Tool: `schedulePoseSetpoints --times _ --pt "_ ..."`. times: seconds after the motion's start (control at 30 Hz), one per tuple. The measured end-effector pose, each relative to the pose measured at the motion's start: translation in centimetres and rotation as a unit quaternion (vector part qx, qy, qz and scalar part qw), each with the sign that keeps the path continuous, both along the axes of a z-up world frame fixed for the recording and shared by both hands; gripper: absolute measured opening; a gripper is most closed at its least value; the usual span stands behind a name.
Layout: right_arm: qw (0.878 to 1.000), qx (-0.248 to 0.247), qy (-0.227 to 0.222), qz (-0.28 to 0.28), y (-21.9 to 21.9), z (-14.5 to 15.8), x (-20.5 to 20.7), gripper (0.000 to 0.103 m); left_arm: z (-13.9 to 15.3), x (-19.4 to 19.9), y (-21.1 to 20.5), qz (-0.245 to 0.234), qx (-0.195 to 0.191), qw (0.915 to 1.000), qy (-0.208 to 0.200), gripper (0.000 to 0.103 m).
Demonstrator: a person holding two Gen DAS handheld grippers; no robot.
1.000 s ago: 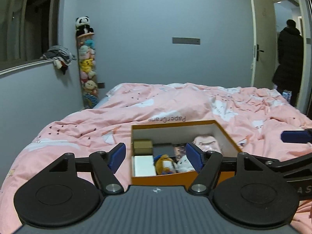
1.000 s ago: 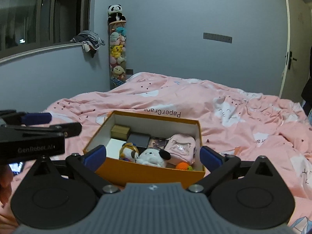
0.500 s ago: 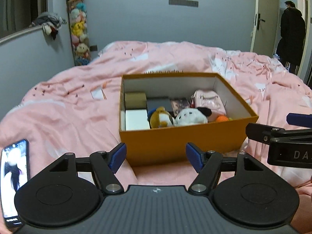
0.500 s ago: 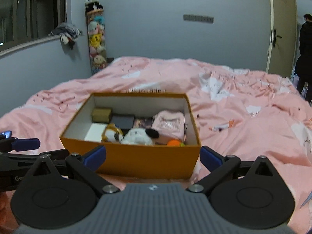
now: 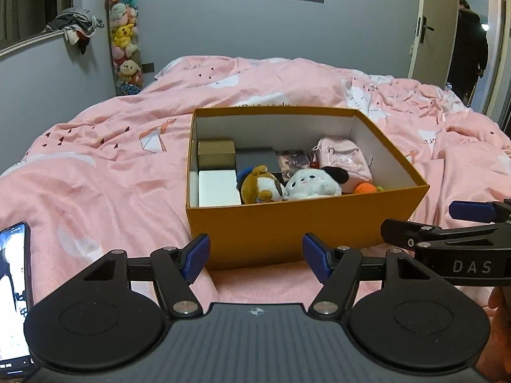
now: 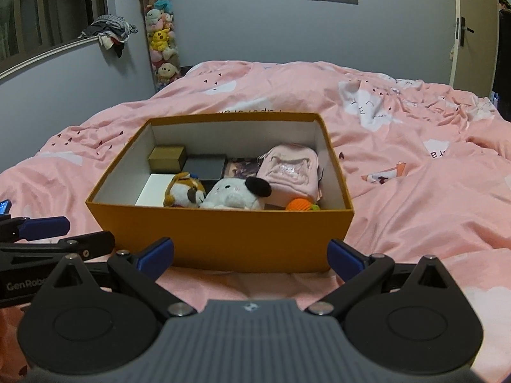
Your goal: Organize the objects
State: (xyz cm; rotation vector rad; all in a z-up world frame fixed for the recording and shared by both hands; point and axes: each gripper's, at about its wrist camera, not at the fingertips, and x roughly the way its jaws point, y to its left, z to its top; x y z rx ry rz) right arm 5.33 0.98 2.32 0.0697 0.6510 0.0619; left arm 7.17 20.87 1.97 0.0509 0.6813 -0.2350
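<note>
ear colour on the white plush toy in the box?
Black. The round white plush toy has one floppy black ear, clearest in the right wrist view.

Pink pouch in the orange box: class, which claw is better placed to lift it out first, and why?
Probably the right claw: the pink pouch lies at the orange box's right end, almost straight ahead of it. The left claw faces the box's left-centre. Both are open and empty.

I see both wrist views face forward, low over the bed, near the orange box (image 5: 281, 229) (image 6: 223, 236), which sits mid-frame in both.
</note>
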Motion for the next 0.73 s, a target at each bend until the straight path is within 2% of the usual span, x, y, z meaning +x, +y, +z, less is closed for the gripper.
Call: schedulePoseSetpoints --times 0.17,0.73 --pt "1.000 0.005 -0.004 -0.010 -0.51 0.11 -0.26 0.102 -0.14 0.07 -0.28 -0.001 0.004 1.0000 0.006 0.077" --pt "1.000 0.003 -0.007 -0.005 -0.44 0.35 -0.65 0.102 0.42 -0.49 -0.20 -0.005 -0.004 0.9999 -0.011 0.078"
